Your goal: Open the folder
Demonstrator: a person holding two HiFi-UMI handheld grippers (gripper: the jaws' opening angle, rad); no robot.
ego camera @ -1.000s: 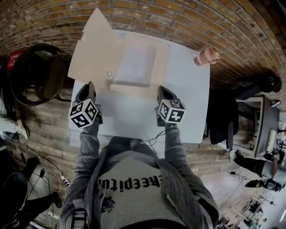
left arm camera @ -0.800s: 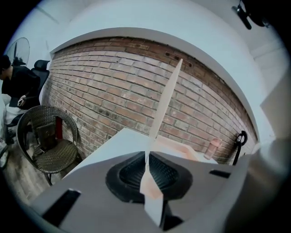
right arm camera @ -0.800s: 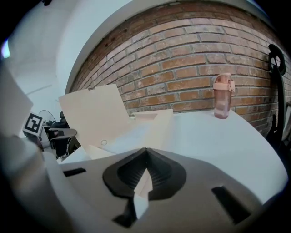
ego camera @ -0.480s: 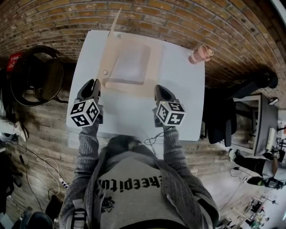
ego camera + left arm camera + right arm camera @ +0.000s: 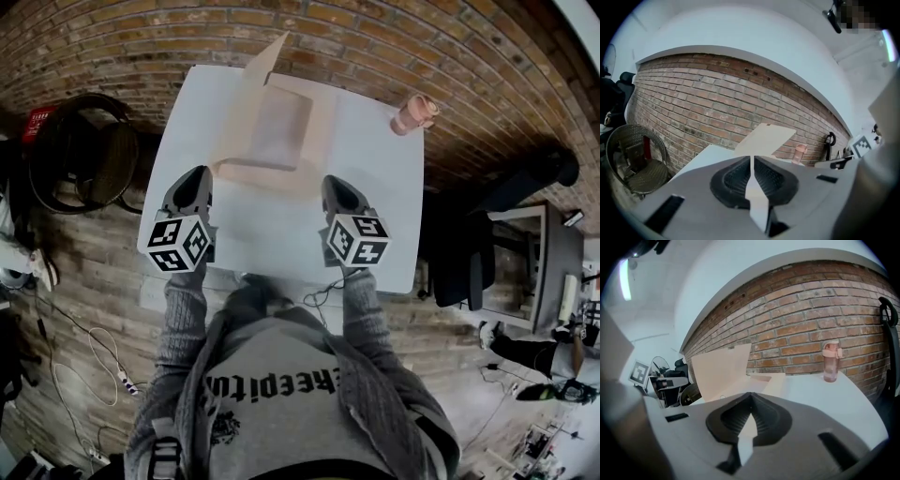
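The beige folder (image 5: 323, 131) lies at the far side of the white table (image 5: 272, 234), with a pale stack of sheets (image 5: 279, 127) inside. Its cover (image 5: 248, 94) stands up from the left edge, tilted and free of both grippers; it also shows in the left gripper view (image 5: 766, 138) and the right gripper view (image 5: 723, 371). My left gripper (image 5: 195, 174) hovers short of the folder's near left corner. A thin slit shows between its closing jaws (image 5: 753, 159), with nothing in it. My right gripper (image 5: 335, 183) hovers by the near right corner, its tips (image 5: 750, 397) together on nothing.
A pink bottle (image 5: 411, 114) stands at the table's far right corner. A wicker chair (image 5: 80, 155) sits left of the table against the brick wall. A black office chair (image 5: 469, 253) and a desk are on the right.
The folder's cover lay flat out to the left a second ago; now it stands up, tilted. Both grippers have risen and drawn back a little from the folder.
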